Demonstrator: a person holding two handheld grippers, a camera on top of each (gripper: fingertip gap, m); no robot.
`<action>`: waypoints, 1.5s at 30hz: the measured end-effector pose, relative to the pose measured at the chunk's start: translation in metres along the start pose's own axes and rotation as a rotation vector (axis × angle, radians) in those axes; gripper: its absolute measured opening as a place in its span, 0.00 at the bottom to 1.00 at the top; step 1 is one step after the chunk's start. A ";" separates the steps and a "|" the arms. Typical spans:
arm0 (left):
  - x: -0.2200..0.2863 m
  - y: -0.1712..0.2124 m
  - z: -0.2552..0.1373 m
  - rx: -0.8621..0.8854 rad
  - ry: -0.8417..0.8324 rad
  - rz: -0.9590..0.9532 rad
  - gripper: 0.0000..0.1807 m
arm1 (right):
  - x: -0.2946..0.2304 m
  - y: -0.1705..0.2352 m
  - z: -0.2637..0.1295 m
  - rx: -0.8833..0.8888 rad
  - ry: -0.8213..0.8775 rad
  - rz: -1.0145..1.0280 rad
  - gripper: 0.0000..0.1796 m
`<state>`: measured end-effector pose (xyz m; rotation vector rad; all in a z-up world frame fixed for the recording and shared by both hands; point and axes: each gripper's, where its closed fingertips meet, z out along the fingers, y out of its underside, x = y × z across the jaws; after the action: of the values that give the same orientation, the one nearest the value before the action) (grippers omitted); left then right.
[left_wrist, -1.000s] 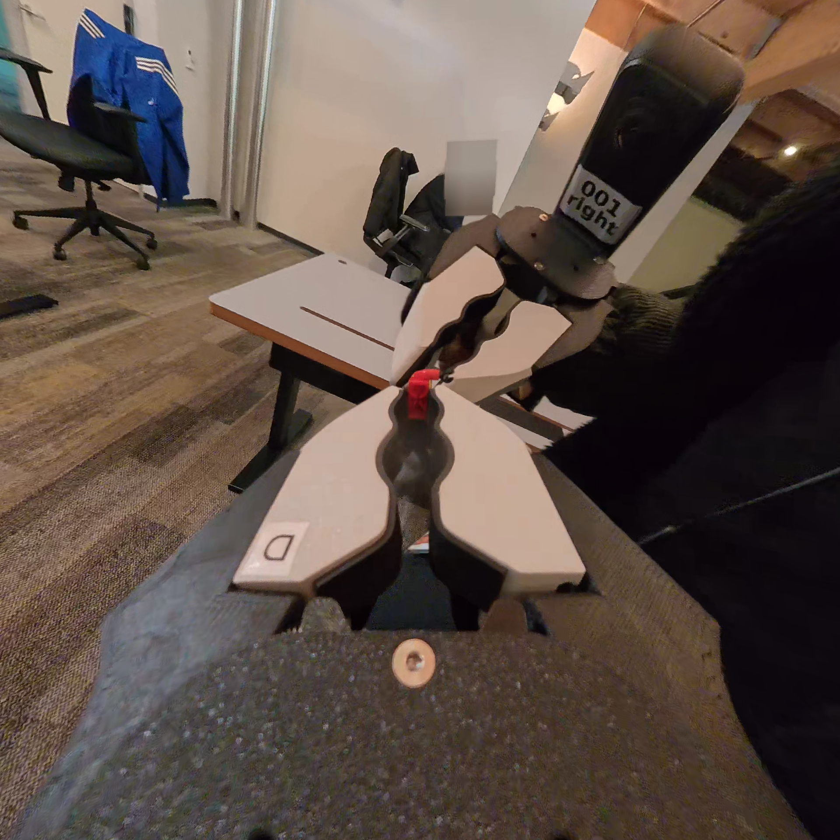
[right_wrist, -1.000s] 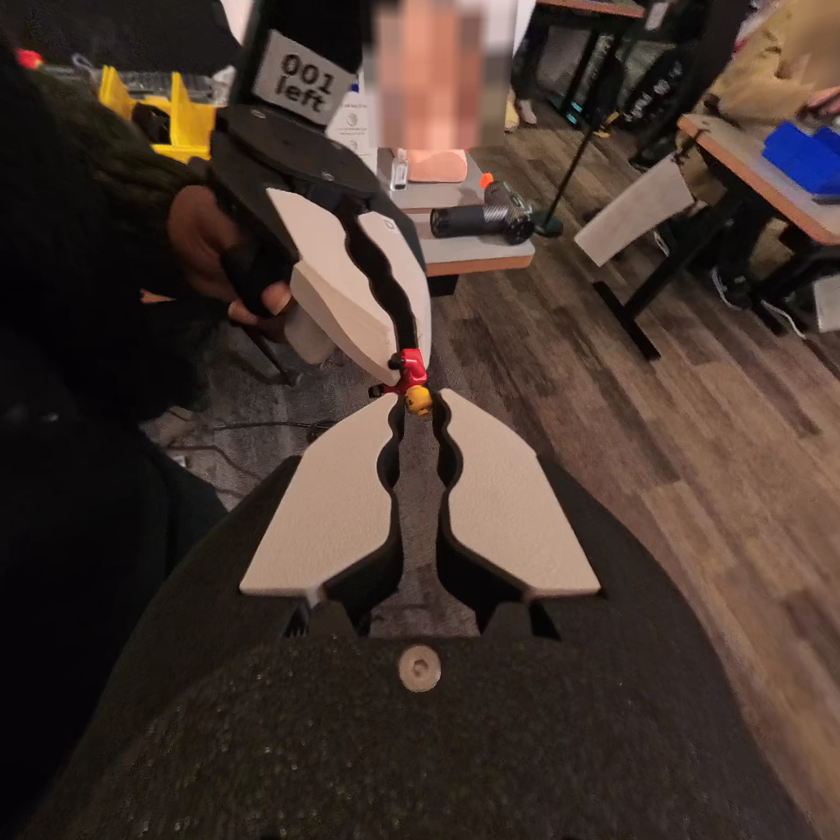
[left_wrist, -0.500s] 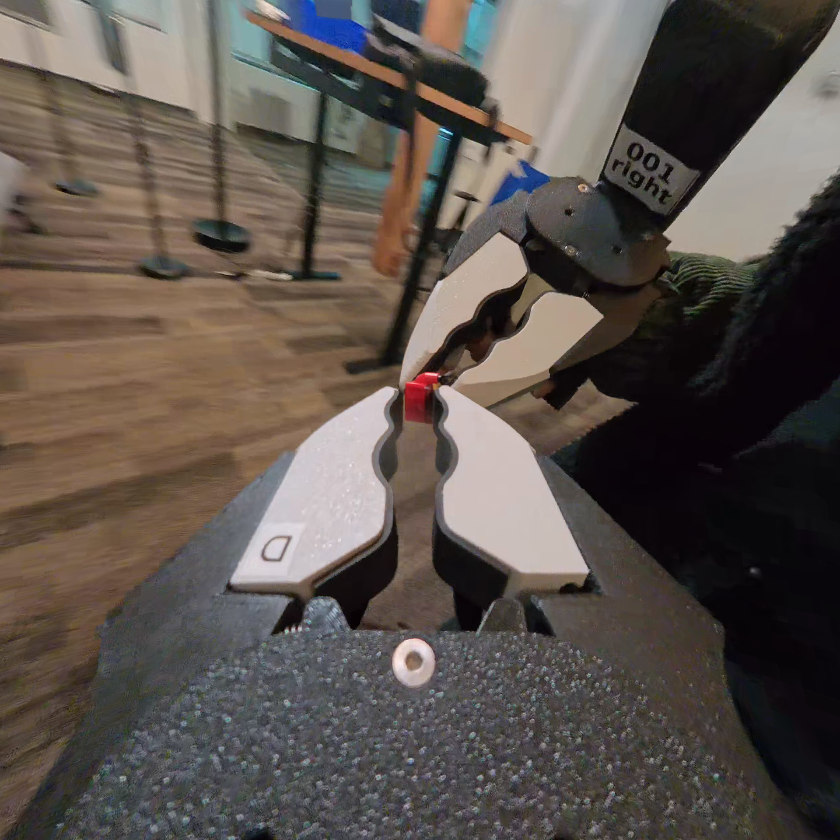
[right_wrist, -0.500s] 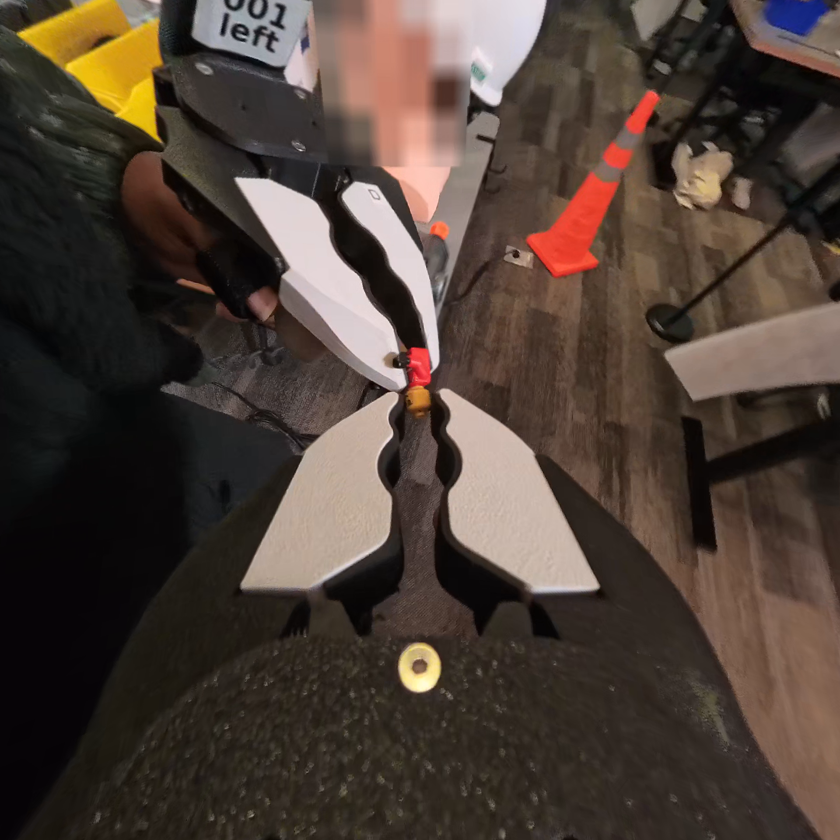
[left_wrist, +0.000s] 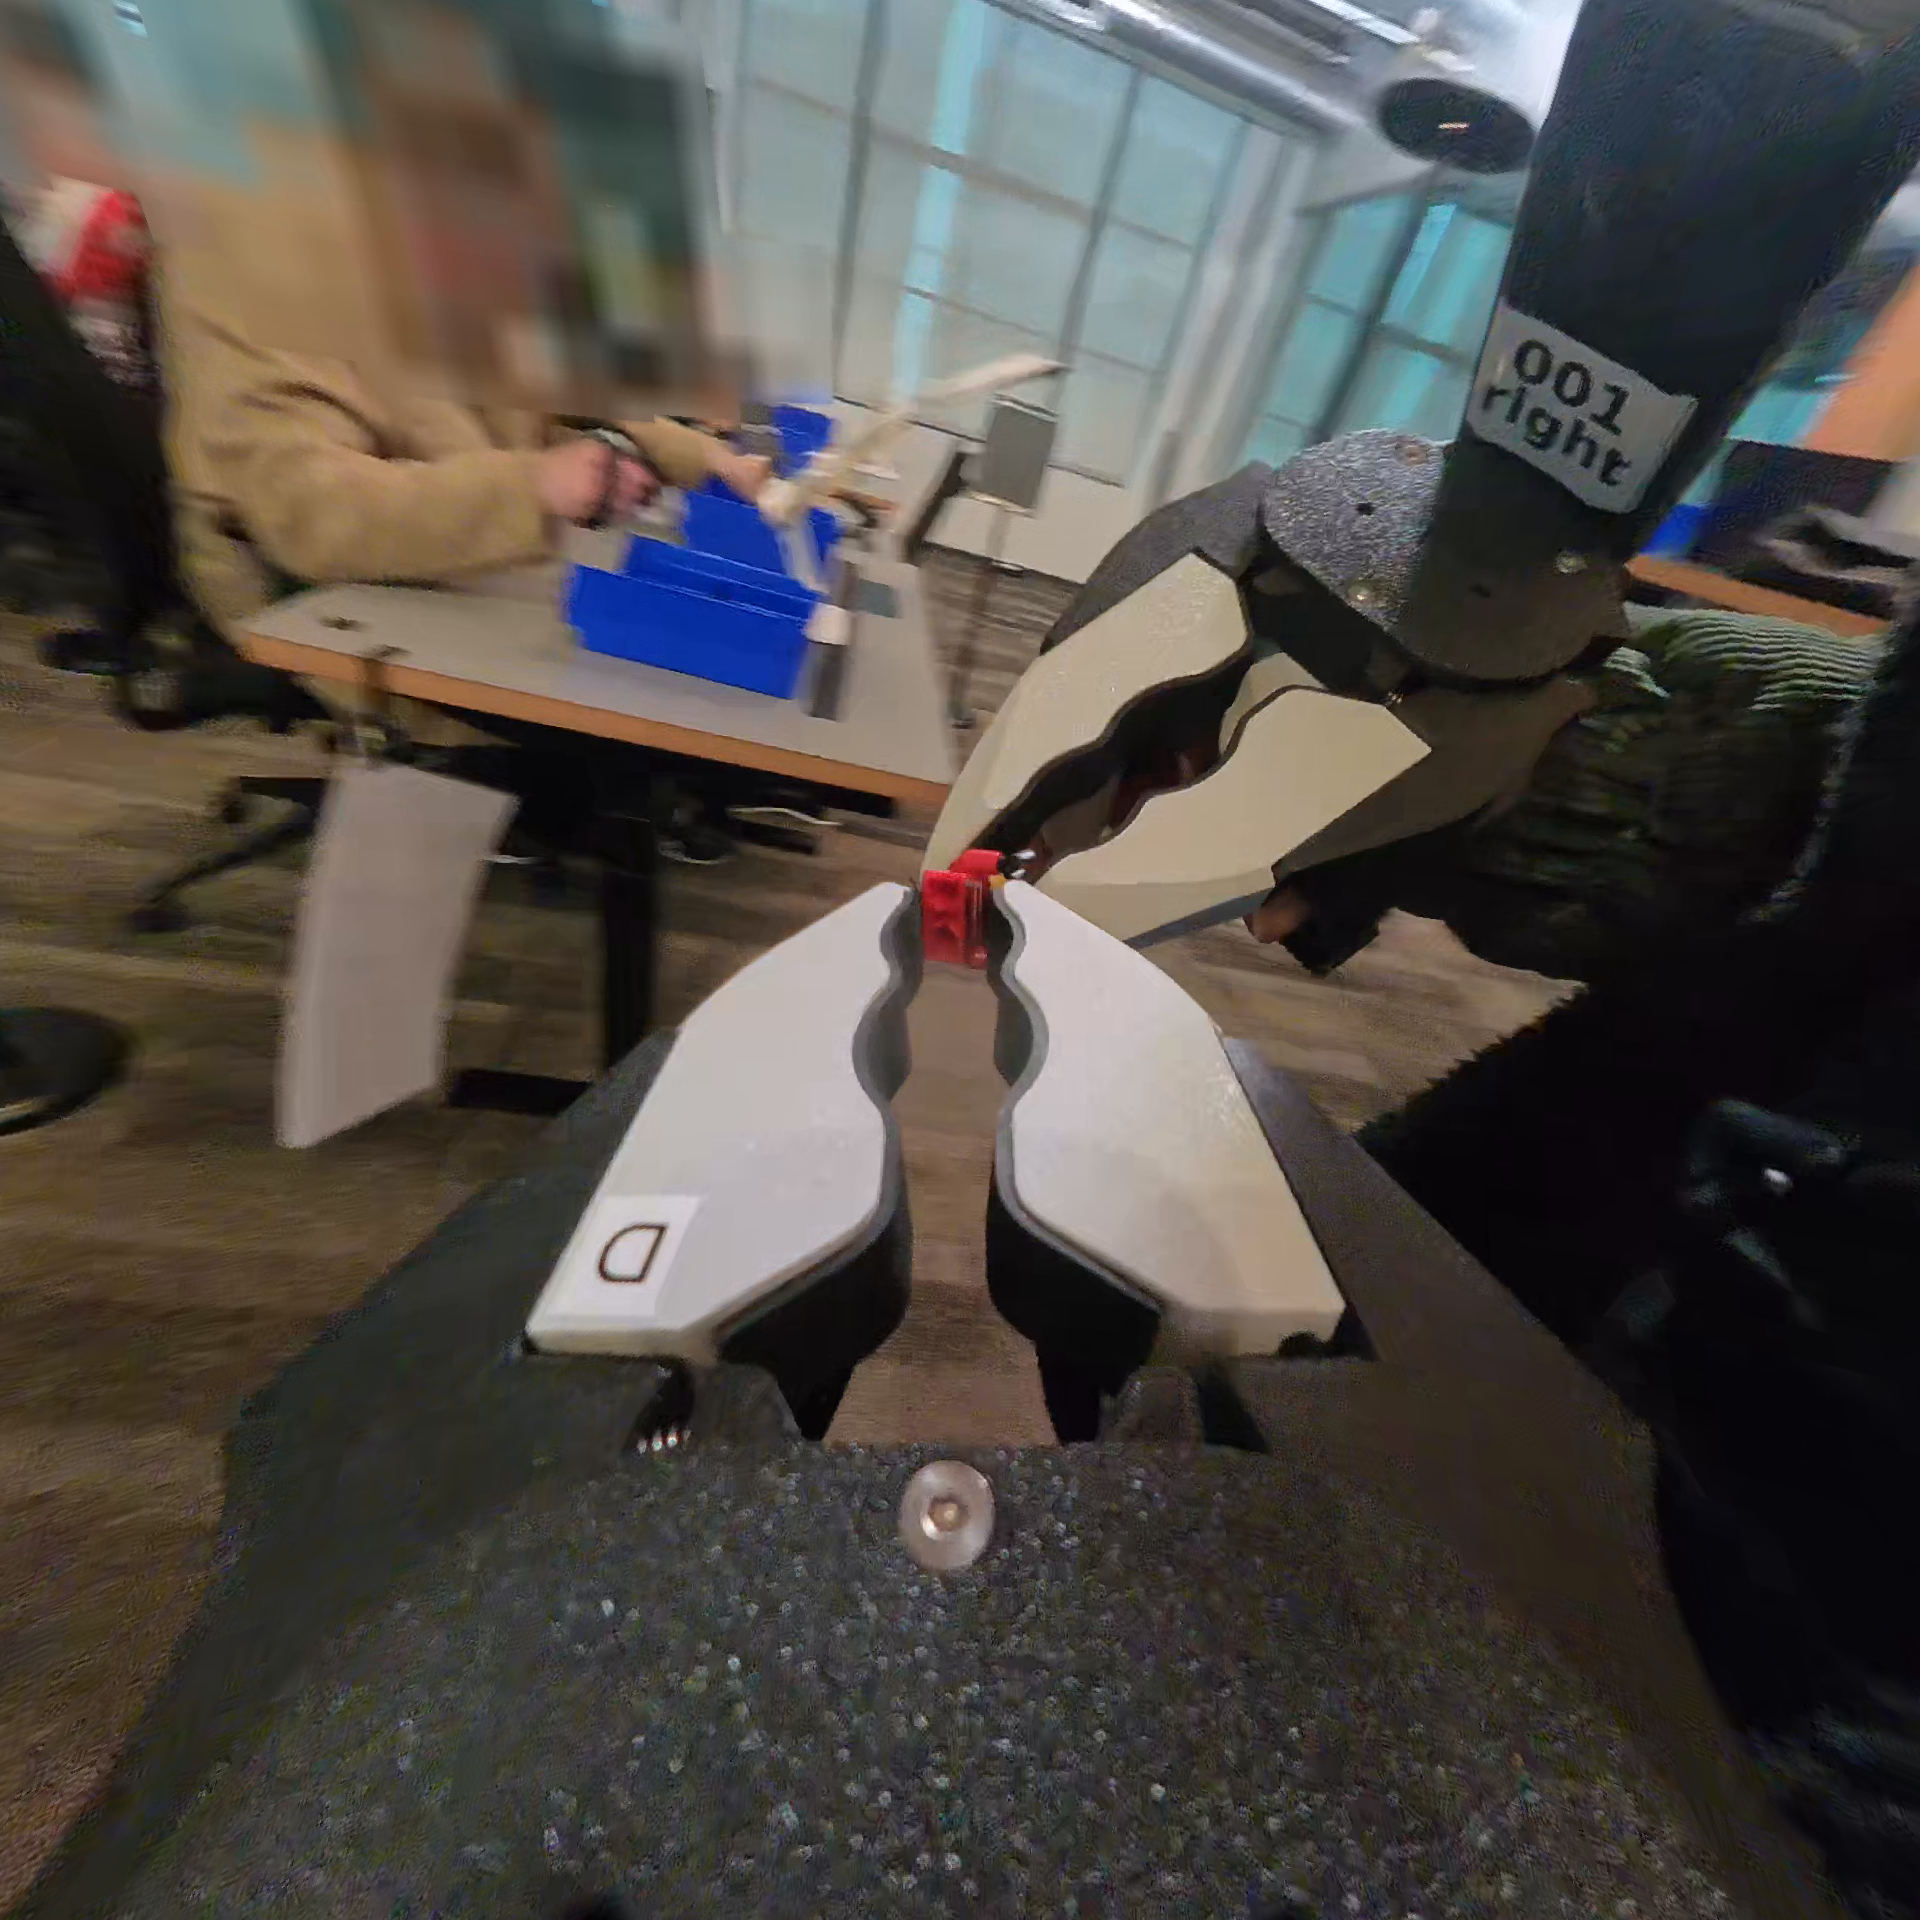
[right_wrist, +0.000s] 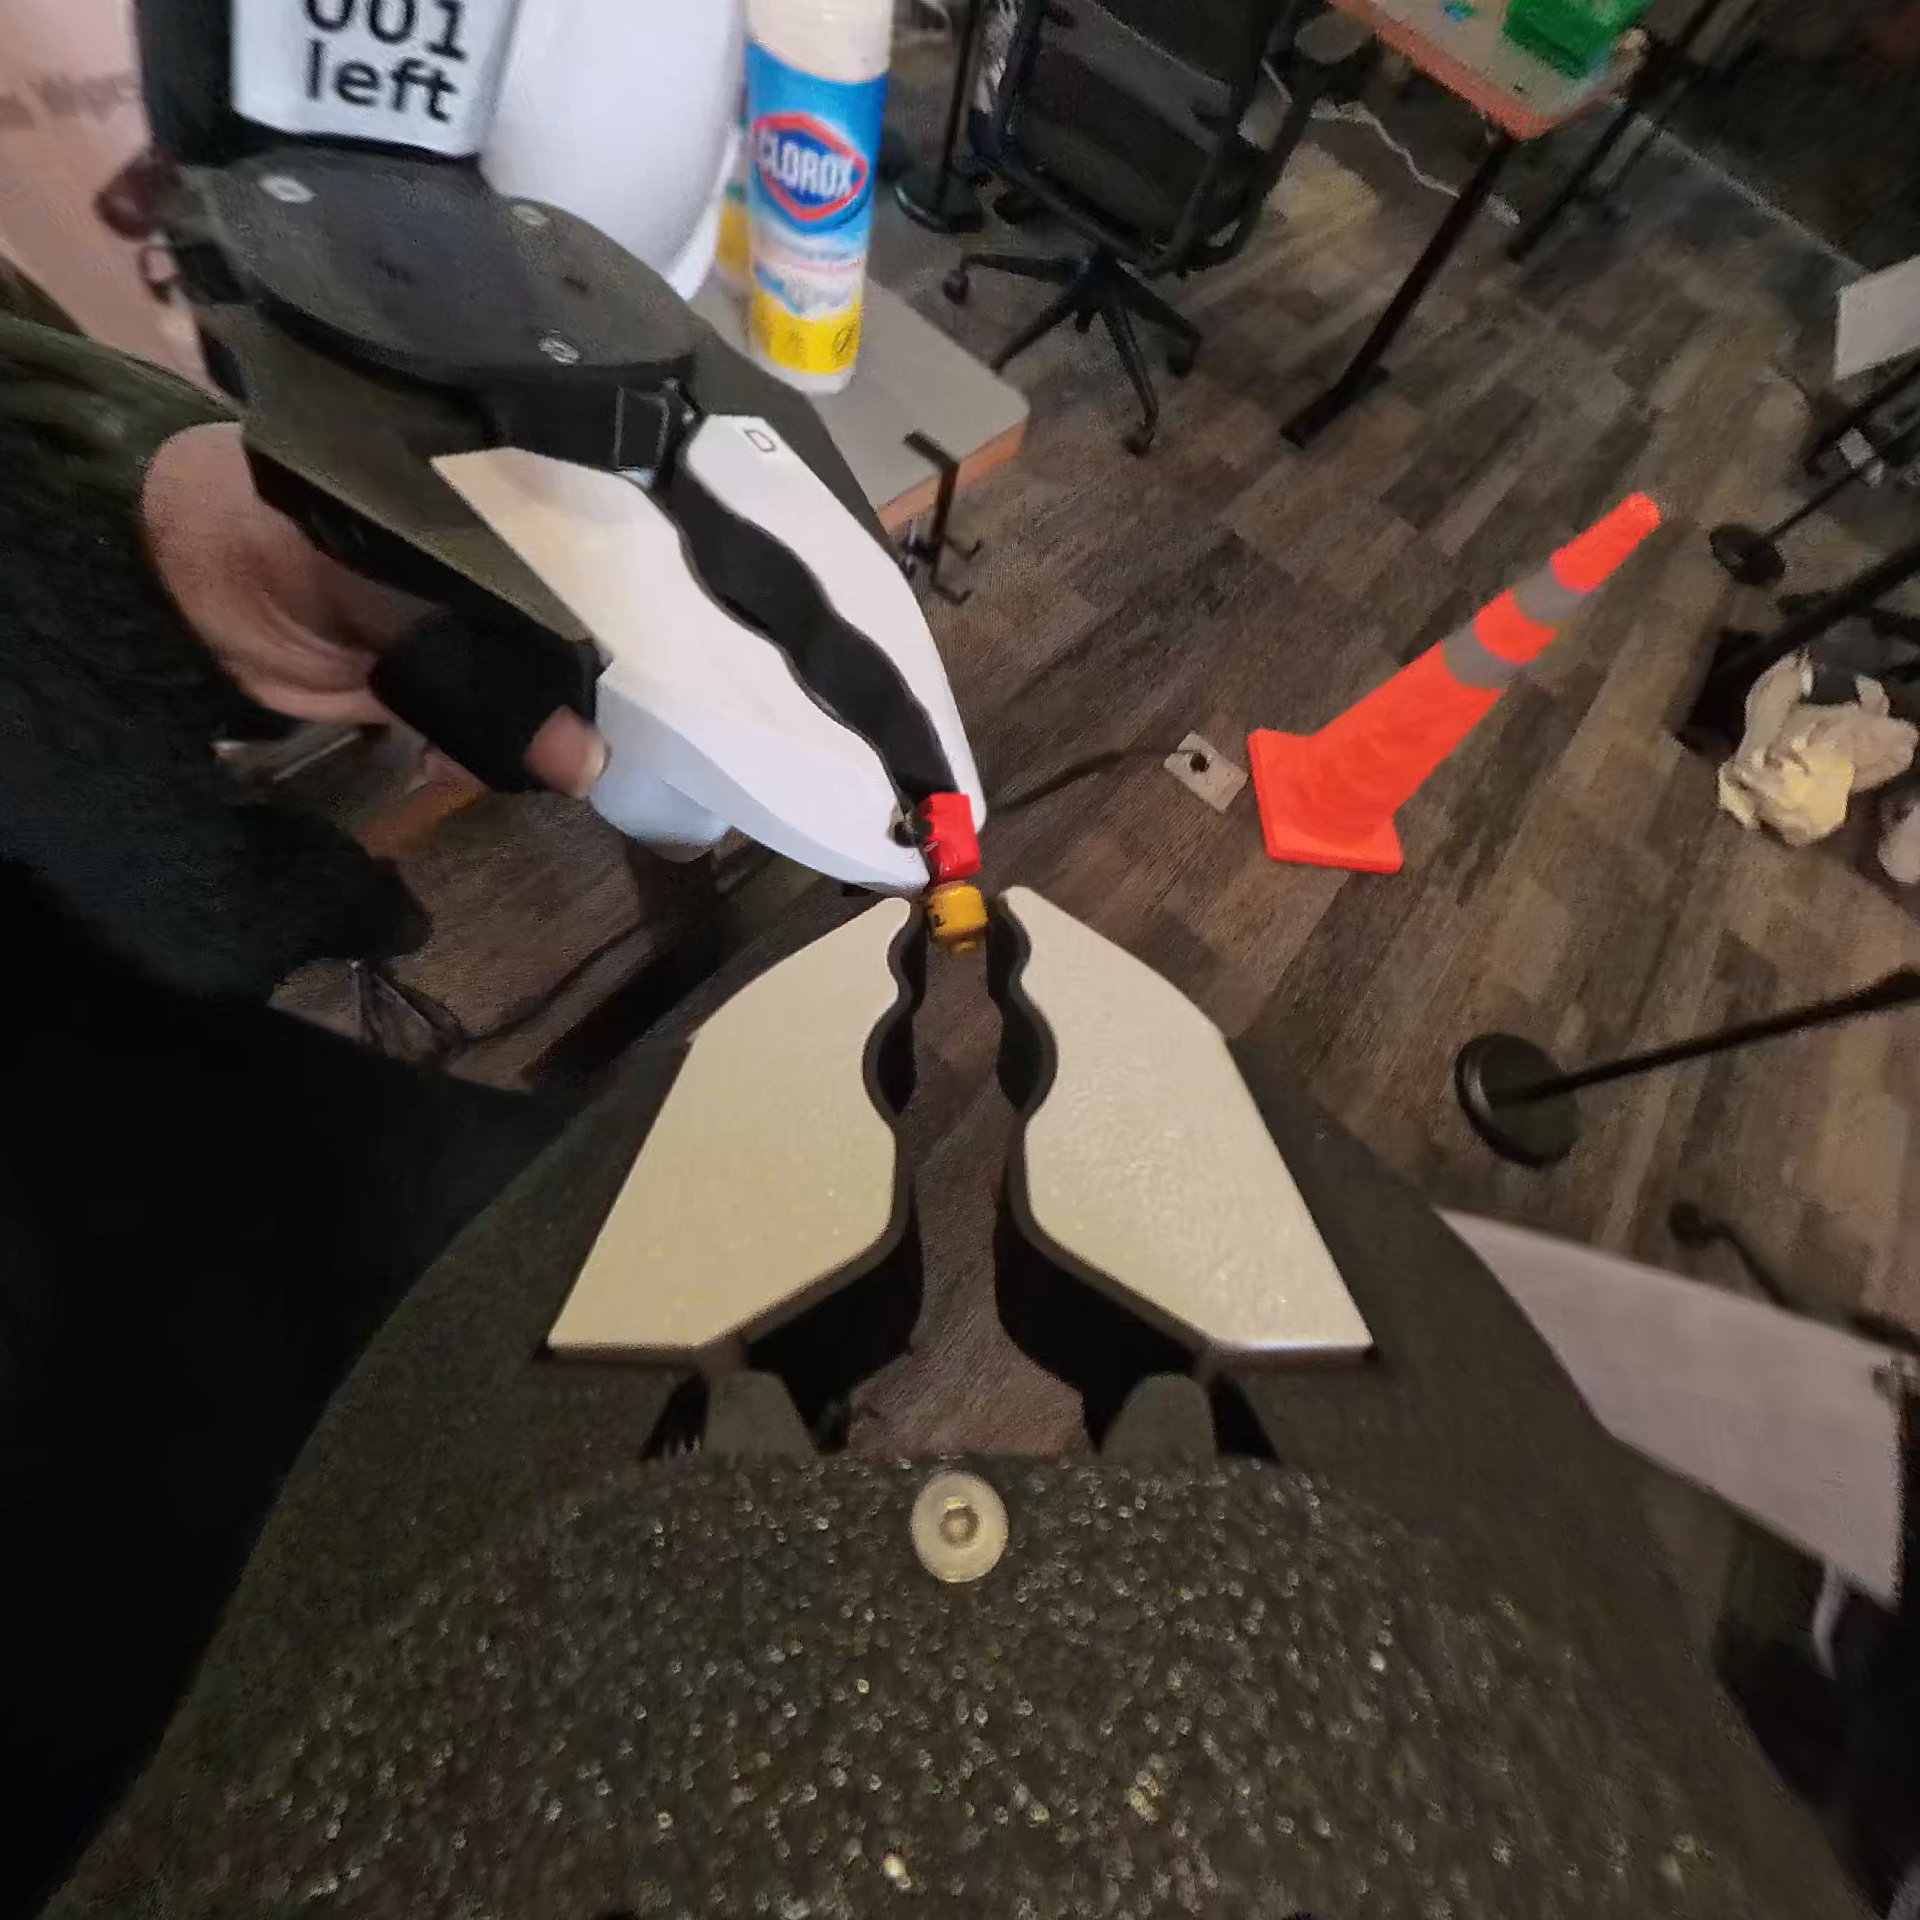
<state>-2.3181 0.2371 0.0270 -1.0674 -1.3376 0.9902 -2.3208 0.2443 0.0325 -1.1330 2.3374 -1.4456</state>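
My left gripper (left_wrist: 957, 914) is shut on a small red toy piece (left_wrist: 954, 920) at its fingertips. My right gripper (right_wrist: 958, 914) is shut on a small yellow toy head (right_wrist: 956, 914). The two are held in mid-air, tip to tip: the yellow head sits right against the red piece (right_wrist: 951, 831). In the left wrist view the right gripper (left_wrist: 1013, 862) comes in from the upper right; the yellow head is almost hidden there. In the right wrist view the left gripper (right_wrist: 940, 831) comes in from the upper left, held by a gloved hand (right_wrist: 468, 696).
A person sits at a desk (left_wrist: 623, 686) with blue bins (left_wrist: 696, 613) at the far left. An orange cone (right_wrist: 1455, 686) stands on the wood-look floor. A wipes canister (right_wrist: 810, 187) stands on a small table. Stand bases (right_wrist: 1517, 1091), office chairs and a crumpled cloth (right_wrist: 1808, 748) lie around.
Both grippers have swung together through the room, so the backgrounds changed. They stay tip to tip, the left still on the red piece and the right on the yellow head.
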 end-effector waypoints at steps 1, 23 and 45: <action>-0.029 -0.015 0.005 0.008 -0.069 0.012 0.06 | 0.025 -0.010 0.016 0.017 -0.026 -0.004 0.06; -0.616 -0.177 -0.201 0.227 -1.251 -0.078 0.05 | 0.311 -0.263 0.533 0.205 -0.907 -0.424 0.06; -0.977 -0.222 -0.793 0.252 -1.809 -0.130 0.05 | 0.151 -0.639 1.088 0.273 -1.381 -0.565 0.06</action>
<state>-1.5488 -0.7822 0.0396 0.4649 -2.4258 2.0523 -1.5536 -0.7691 0.0328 -1.8812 0.8769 -0.5691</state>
